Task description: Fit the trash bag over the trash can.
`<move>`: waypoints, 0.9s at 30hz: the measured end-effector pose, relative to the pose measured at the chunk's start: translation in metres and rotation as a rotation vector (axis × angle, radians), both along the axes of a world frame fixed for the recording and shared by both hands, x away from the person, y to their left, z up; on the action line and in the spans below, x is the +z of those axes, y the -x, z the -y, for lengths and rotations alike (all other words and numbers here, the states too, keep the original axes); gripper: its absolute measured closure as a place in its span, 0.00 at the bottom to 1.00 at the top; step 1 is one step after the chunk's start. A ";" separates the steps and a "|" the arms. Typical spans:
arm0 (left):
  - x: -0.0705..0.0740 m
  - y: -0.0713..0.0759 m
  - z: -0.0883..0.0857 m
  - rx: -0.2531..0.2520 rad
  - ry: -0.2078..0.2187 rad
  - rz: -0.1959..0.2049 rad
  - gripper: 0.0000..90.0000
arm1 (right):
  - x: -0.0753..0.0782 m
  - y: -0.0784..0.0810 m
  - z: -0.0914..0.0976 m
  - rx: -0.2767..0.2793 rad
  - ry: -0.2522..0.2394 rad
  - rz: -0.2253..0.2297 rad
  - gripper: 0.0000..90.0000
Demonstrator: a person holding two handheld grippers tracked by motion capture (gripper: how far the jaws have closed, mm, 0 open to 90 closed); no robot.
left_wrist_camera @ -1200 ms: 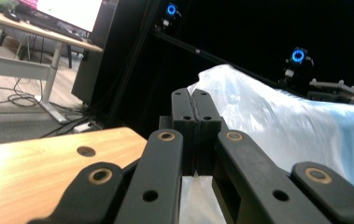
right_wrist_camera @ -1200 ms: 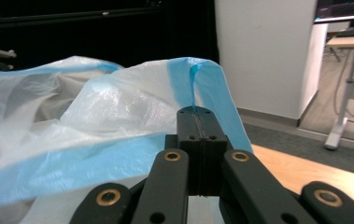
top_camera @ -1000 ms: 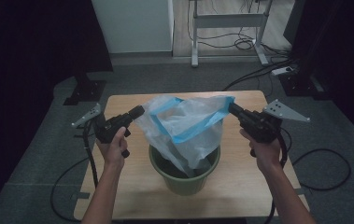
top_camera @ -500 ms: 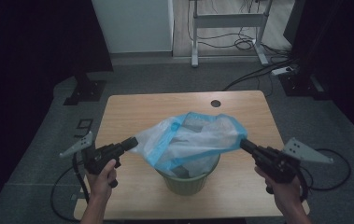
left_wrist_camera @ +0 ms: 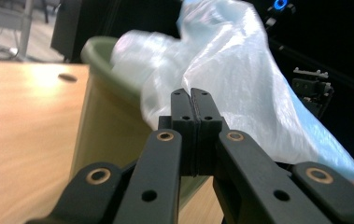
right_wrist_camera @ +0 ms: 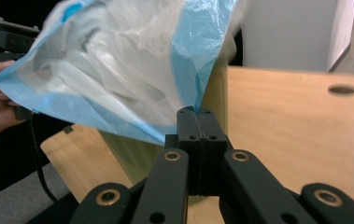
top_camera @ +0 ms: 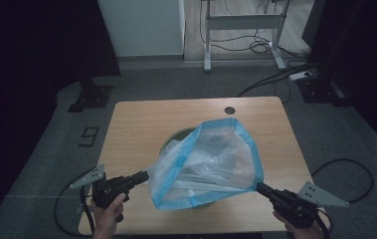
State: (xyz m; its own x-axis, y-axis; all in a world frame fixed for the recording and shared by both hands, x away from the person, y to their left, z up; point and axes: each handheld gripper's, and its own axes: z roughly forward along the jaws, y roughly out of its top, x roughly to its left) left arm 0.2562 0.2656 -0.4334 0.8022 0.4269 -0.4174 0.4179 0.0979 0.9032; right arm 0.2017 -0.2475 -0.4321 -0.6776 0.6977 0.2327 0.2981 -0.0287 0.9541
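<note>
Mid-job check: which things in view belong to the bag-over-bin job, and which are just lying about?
In the job:
- plastic bag, mouth stretched wide
- green bin under it
- left gripper, shut on the bag's edge
- right gripper, shut on the opposite edge

Lying about:
- metal stand on the floor
- floor cables
- power strip

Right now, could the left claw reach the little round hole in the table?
Probably not. The left claw is shut on the plastic bag, and the green bin stands between it and the hole.
</note>
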 end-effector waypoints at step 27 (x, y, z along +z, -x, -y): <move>-0.021 0.004 -0.006 0.015 -0.035 -0.059 0.97 | -0.049 -0.012 -0.012 0.038 0.054 -0.127 0.99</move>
